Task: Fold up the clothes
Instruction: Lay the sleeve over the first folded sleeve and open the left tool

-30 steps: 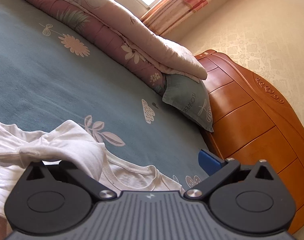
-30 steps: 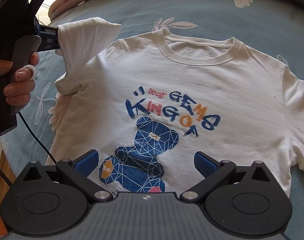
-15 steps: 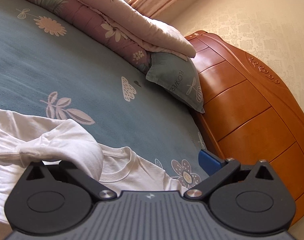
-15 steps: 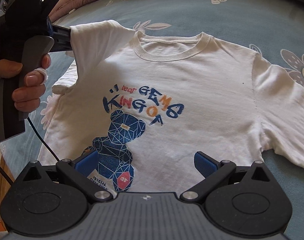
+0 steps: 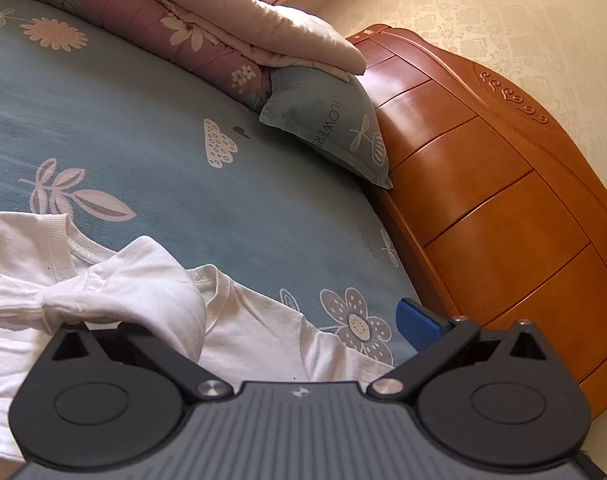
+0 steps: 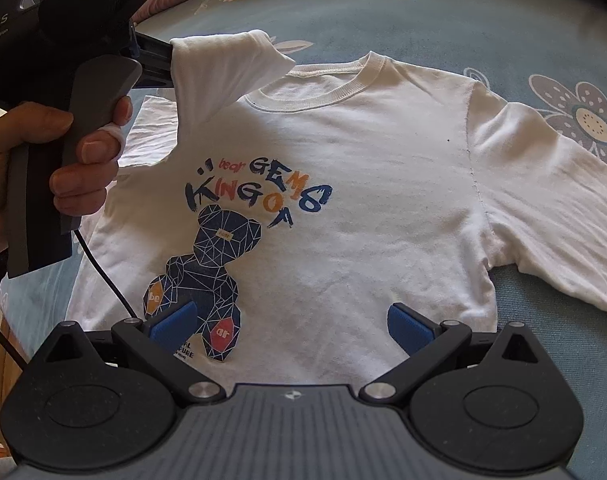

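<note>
**White T-shirt face up on the bed, one sleeve lifted**

Left wrist view: the left gripper point(image 5: 239, 322) looks across a blue-green bedsheet point(image 5: 151, 152) printed with flowers and leaves. Its jaws stand wide apart in this view; the right blue pad point(image 5: 417, 328) is bare, while the left finger is hidden under a bunched white sleeve point(image 5: 143, 284) draped over it, so how the cloth is held cannot be told from here. Beyond the sleeve the ribbed collar point(image 5: 219, 284) of the T-shirt point(image 5: 263, 340) lies flat on the sheet. Further off, a grey-green pillow point(image 5: 327, 128) leans against a wooden headboard point(image 5: 483, 184), with a folded quilt point(image 5: 207, 24) piled on top of it along the far edge.

Right wrist view: the T-shirt lies print side up — a blue bear graphic point(image 6: 211, 276) under coloured lettering — its long axis running away from the camera, collar at the far end, hem near the right gripper point(image 6: 289, 322). That gripper hovers over the hem with both blue pads spread, nothing between them. The right-side sleeve point(image 6: 551, 208) stretches flat toward the frame edge. On the left, a hand point(image 6: 63, 156) clasps the left gripper's handle, whose tip holds the other sleeve raised and folded in over the shoulder, partly covering the collar; a black cable point(image 6: 103, 276) hangs across the shirt's side
</note>
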